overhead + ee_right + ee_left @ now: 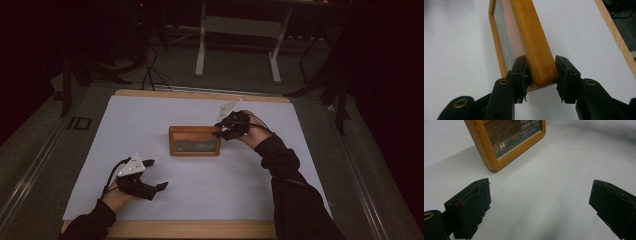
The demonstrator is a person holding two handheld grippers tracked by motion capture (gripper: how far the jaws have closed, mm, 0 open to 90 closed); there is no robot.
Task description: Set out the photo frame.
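Hands reach in from the bottom of the high view, both in dark sleeves, each holding a black two-jaw gripper over a white sheet (150, 125) that covers a wooden table (200, 230). Nearest, the left gripper (159, 175) hovers low above bare sheet, jaws spread wide with nothing between them; its own view shows the two pads (471, 205) far apart and the near corner of a wooden picture frame (499, 147) beyond, cut off by the top edge. The print under the glass is too small to read. Farther in, at the middle of the sheet, the frame (195, 141) stands on its long edge. The right gripper (220, 131) pinches its right end: its own view shows a pad pressed on each face of the frame's top edge (534, 42). Beyond the table, the room is dim; pale desk legs (200, 55) and dark cables (150, 70) are faintly visible.
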